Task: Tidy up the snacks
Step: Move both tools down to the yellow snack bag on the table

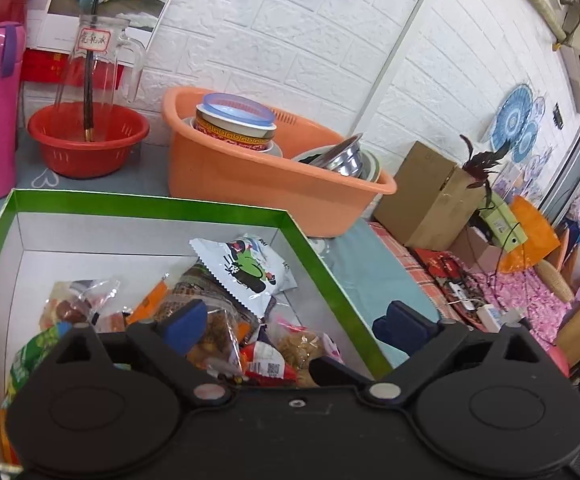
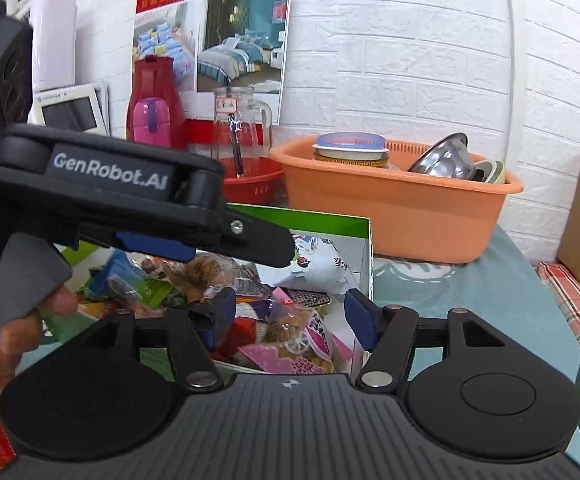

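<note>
The left gripper (image 1: 294, 322) is held at the lower centre of its view, jaws spread wide with nothing pinched; one blue pad (image 1: 185, 326) hangs over the green-rimmed white cardboard box (image 1: 149, 204), the other outside its right wall. Loose snack packets (image 1: 225, 320) are heaped inside, a white serrated-edge pouch with a green cartoon (image 1: 245, 276) lying on top towards the far corner. In the right wrist view, the right gripper (image 2: 292, 320) is likewise spread and empty, above a pink-printed clear packet (image 2: 298, 344). An orange plastic basin of bowls (image 1: 273, 184) is seen behind the box.
</note>
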A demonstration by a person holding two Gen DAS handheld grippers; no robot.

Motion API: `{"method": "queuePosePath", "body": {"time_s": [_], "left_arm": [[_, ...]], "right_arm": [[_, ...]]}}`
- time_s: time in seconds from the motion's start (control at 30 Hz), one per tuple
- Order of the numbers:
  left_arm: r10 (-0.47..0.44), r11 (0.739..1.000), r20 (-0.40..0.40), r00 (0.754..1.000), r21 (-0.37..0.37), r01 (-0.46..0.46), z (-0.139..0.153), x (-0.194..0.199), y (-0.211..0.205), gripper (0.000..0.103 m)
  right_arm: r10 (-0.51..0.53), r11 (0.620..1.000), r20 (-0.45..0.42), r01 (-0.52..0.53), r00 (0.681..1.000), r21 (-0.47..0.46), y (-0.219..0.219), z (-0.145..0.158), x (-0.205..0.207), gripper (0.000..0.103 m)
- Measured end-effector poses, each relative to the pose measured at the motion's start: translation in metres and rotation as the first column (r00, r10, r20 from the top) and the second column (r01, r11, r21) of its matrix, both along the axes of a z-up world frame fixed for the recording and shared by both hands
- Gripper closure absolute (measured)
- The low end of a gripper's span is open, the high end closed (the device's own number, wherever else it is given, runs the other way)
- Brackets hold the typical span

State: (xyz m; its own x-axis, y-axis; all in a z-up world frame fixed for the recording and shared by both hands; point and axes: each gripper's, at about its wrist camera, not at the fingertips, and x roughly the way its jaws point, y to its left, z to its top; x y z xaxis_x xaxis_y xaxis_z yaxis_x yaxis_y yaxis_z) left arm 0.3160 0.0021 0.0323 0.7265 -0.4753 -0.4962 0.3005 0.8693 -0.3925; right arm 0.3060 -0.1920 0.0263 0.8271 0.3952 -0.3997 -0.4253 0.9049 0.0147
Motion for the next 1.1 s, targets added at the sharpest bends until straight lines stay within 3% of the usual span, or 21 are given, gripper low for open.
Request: {"method": "queuePosePath", "body": {"time_s": [0.3, 0.5, 0.67, 0.83, 1.0, 1.1], "left_arm": [[0.032, 0.999, 0.011, 0.999, -0.043, -0.032, 0.037, -0.075, 0.019, 0.0], [-0.042, 0.999, -0.012, 0.999, -0.027, 0.042, 0.027, -0.111, 0.005, 0.0], [-0.092, 0.995, -0.032, 0.995, 0.03, 0.093, 0.0, -0.108, -0.027, 0.0], [-0.115, 0.986, -0.033, 0.993, 0.117, 0.118, -0.03, -0.08, -0.059, 0.0], [-0.12, 0.98, -0.043, 0.992, 0.156, 0.125, -0.054, -0.058, -0.075, 0.0], [-0.135, 0.978, -0.097, 0.986, 0.145, 0.148, -0.064, -0.053, -0.077, 0.0]], "right_arm": [[-0.04, 0.999, 0.033, 0.041, 0.999, -0.017, -0.02, 0.042, -0.07, 0.0], [-0.055, 0.997, 0.01, 0.054, 0.998, 0.052, -0.048, 0.044, -0.122, 0.0], [-0.089, 0.993, -0.046, 0.092, 0.995, 0.072, -0.066, 0.024, -0.151, 0.0], [-0.141, 0.983, -0.11, 0.152, 0.984, 0.102, -0.087, 0.005, -0.165, 0.0], [-0.158, 0.975, -0.182, 0.183, 0.971, 0.128, -0.101, -0.011, -0.166, 0.0], [-0.153, 0.974, -0.203, 0.182, 0.967, 0.133, -0.1, -0.018, -0.164, 0.0]]}}
